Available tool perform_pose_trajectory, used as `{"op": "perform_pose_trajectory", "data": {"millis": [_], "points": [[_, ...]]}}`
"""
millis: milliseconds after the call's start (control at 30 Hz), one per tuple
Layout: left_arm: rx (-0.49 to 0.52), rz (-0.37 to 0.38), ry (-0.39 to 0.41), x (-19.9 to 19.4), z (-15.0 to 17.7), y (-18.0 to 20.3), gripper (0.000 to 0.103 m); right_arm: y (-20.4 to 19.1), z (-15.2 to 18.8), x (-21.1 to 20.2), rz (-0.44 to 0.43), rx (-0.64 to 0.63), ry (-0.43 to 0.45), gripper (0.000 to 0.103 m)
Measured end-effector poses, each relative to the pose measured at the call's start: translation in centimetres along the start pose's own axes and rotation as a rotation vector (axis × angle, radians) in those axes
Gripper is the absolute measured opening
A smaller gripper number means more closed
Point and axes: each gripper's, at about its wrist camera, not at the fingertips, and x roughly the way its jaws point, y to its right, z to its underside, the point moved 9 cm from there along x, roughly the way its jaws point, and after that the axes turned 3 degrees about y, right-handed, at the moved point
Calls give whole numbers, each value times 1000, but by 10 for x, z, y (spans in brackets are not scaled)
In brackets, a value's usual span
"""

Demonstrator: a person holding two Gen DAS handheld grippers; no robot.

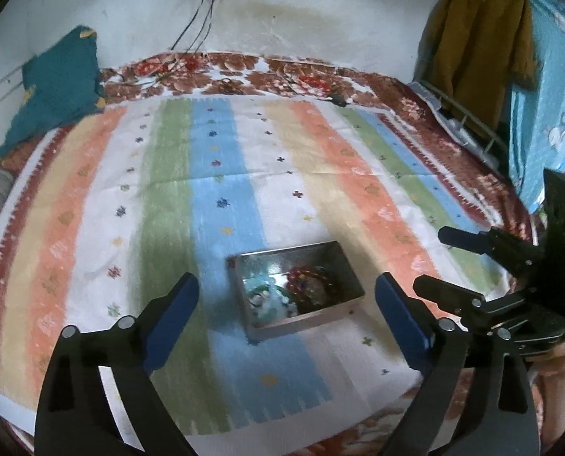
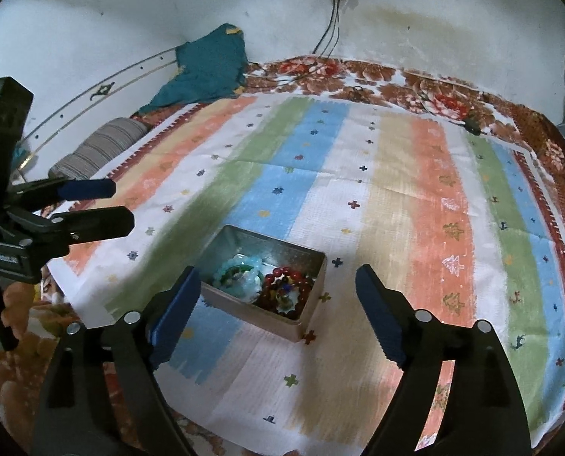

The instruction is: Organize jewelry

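Since both grippers hang spread wide with nothing in them, the left gripper point(image 1: 286, 317) and right gripper point(image 2: 276, 313) sit above the metal tin point(image 2: 309, 306) on the striped cloth point(image 2: 396, 190). The pale blue beads point(image 2: 240, 271) and red bead bracelet point(image 2: 286, 285) lie touching inside. My guess: reaching in could snag both strands together, or nudge the light tin across the fabric.

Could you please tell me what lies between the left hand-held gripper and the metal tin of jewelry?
Only striped cloth: in the left wrist view, nothing else lies between the open left hand-held gripper and the metal tin.
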Motion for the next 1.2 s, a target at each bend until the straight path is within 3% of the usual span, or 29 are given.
{"op": "perform_pose_trajectory", "data": {"millis": [300,1200], "points": [[40,-66,7,-8,18,-1,97,-4,8,-11,31,-43,14,96],[104,-140,33,-21,28,4,97,3,7,-27,31,16,73,97]]}}
